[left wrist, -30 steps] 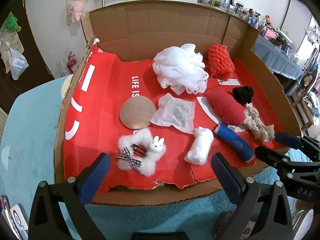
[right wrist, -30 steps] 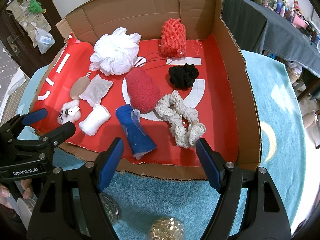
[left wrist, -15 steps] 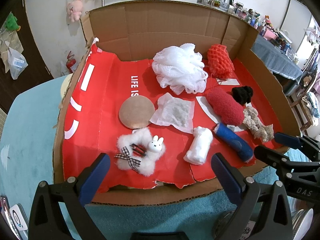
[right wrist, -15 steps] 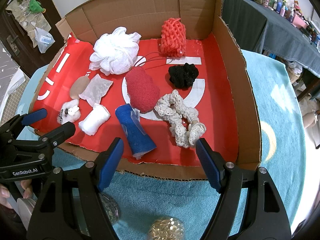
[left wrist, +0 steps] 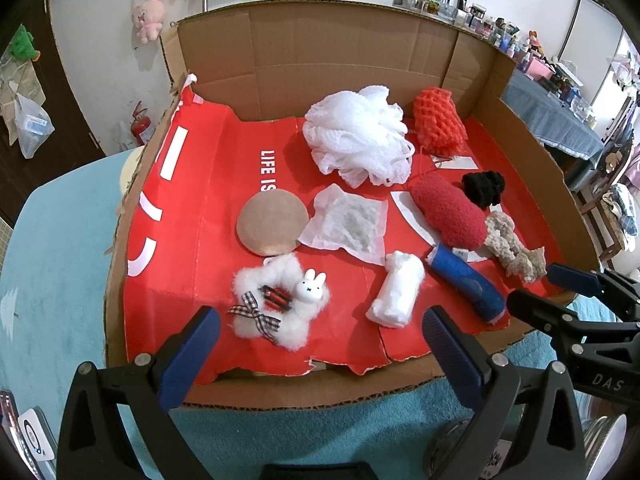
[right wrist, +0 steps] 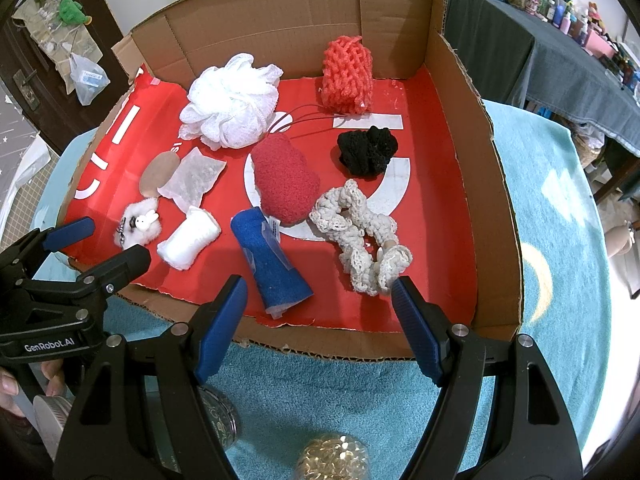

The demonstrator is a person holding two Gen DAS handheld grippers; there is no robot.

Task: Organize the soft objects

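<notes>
Lying loose on red liner, white mesh pouf [left wrist: 360, 140] looks fluffy.

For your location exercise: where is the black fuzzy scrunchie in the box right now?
In the right wrist view, the black scrunchie lies right of centre on the red liner, below the orange net sponge and above the cream crochet scrunchie.

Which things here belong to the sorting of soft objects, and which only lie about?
For the job: white pouf, orange net, red sponge, black scrunchie, cream scrunchie, blue roll, white roll, box.

Lying about: wall plush, fire extinguisher, gold ball.
</notes>
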